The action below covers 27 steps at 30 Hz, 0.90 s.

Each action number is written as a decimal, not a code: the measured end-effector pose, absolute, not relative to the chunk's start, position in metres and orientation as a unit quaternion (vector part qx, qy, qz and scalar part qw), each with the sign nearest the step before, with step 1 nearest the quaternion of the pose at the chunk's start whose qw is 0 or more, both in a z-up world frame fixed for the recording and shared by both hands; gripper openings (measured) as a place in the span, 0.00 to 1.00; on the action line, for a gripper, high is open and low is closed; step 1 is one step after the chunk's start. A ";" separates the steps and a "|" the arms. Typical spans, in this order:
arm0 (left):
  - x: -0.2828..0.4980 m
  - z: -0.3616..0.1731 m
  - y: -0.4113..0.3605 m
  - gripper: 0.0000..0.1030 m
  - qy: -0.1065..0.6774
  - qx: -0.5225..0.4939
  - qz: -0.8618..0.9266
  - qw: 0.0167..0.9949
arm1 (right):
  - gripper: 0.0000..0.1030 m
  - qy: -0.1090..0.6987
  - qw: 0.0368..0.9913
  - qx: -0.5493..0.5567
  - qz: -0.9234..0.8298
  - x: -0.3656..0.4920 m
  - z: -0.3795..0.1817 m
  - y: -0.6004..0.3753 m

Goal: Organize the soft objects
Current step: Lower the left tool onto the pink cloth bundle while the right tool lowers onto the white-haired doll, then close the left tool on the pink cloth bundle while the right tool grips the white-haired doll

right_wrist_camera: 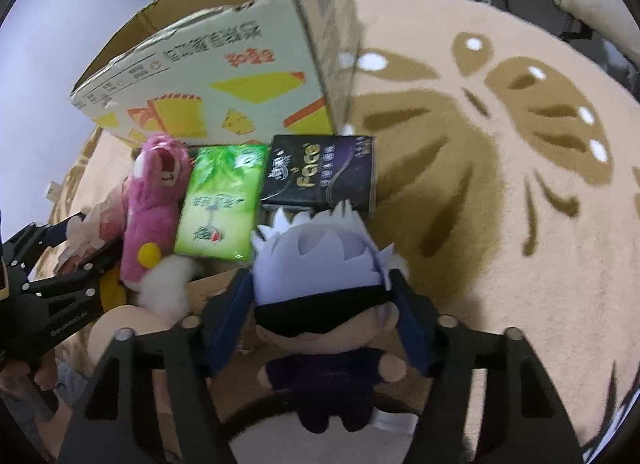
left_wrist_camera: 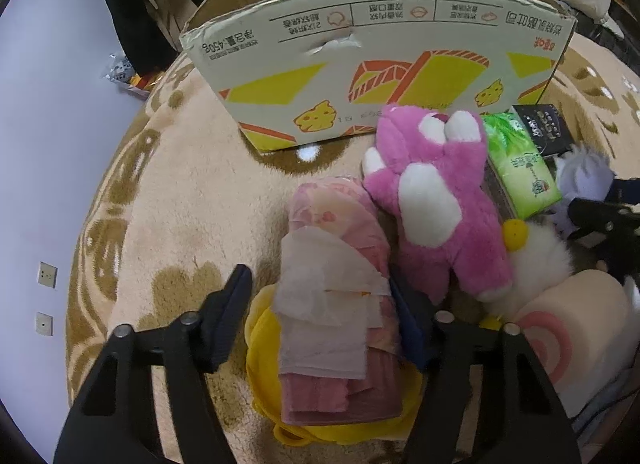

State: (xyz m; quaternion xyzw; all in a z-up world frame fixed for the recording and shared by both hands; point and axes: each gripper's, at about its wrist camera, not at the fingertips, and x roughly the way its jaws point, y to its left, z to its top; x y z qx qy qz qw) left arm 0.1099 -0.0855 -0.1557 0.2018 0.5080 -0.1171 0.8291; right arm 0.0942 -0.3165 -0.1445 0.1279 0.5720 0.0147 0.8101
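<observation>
A: Start with the big things. What's there?

B: A beige rug (right_wrist_camera: pixel 500 191) with a brown butterfly pattern carries everything, and an open cardboard box (left_wrist_camera: pixel 376 63) stands at its far side. That box looks like the likely place for the soft things.

A: And the soft things?

B: They lie in a cluster in front of the box. A pink plush bear (left_wrist_camera: pixel 432 195) is on its back, a green tissue pack (right_wrist_camera: pixel 220 203) just beside it, then a black tissue pack (right_wrist_camera: pixel 320 171). Nearer are a pink tissue pack (left_wrist_camera: pixel 340 264) lying on a yellow plush (left_wrist_camera: pixel 264 344), and a spiky-haired doll (right_wrist_camera: pixel 320 288).

A: The hand-held grippers?

B: The left hand-held gripper (left_wrist_camera: pixel 320 312) straddles the pink tissue pack. One finger touches its side, while the other stands just clear, so I'd call it not yet gripped. The right hand-held gripper (right_wrist_camera: pixel 324 304) has its fingers (right_wrist_camera: pixel 412 328) pressed on both sides of the doll's head.

A: Advice?

B: Squeeze the pack at its middle until it gives slightly. Lift both straight up, so the loose tissue sheet doesn't snag the bear.
</observation>
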 end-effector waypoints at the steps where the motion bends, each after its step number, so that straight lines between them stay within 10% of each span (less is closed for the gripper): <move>1: 0.110 -0.156 -0.086 0.52 0.508 0.200 -0.123 0.828 | 0.65 0.574 0.809 0.127 0.018 0.095 -0.146 -0.315; 27: 0.087 -0.103 -0.079 0.43 0.421 0.171 -0.101 0.885 | 0.63 0.455 0.888 0.058 0.023 0.083 -0.094 -0.288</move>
